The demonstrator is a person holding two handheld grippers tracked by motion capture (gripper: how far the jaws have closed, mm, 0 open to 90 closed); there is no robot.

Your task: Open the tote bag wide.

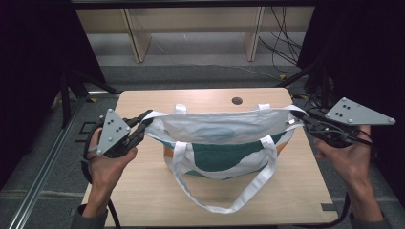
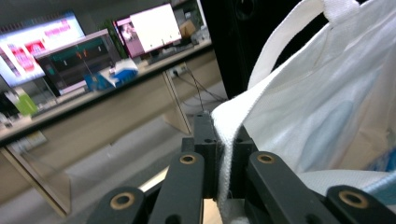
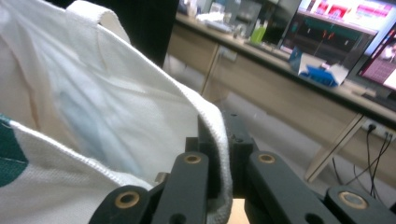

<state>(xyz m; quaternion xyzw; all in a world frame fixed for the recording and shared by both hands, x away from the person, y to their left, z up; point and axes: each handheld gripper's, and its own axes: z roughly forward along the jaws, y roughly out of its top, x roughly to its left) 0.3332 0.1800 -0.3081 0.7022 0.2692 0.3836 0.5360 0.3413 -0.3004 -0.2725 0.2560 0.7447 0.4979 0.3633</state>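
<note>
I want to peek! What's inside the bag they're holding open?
Inside the tote bag, the high view shows just its white lining, with the outside colours faintly showing through. The bottom is covered by the near wall. The left tool and right tool pinch the rim's two ends.

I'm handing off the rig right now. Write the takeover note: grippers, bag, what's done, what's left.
Left gripper: shut on the tote bag's left rim corner.
Right gripper: shut on its right rim corner.
Bag: over the middle of the wooden table, rim stretched taut between the grippers, mouth open, near handle hanging onto the tabletop.
Done: both corners gripped, bag spread.
Left: probably to lay it flat or fold it; keep both grips even.
</note>
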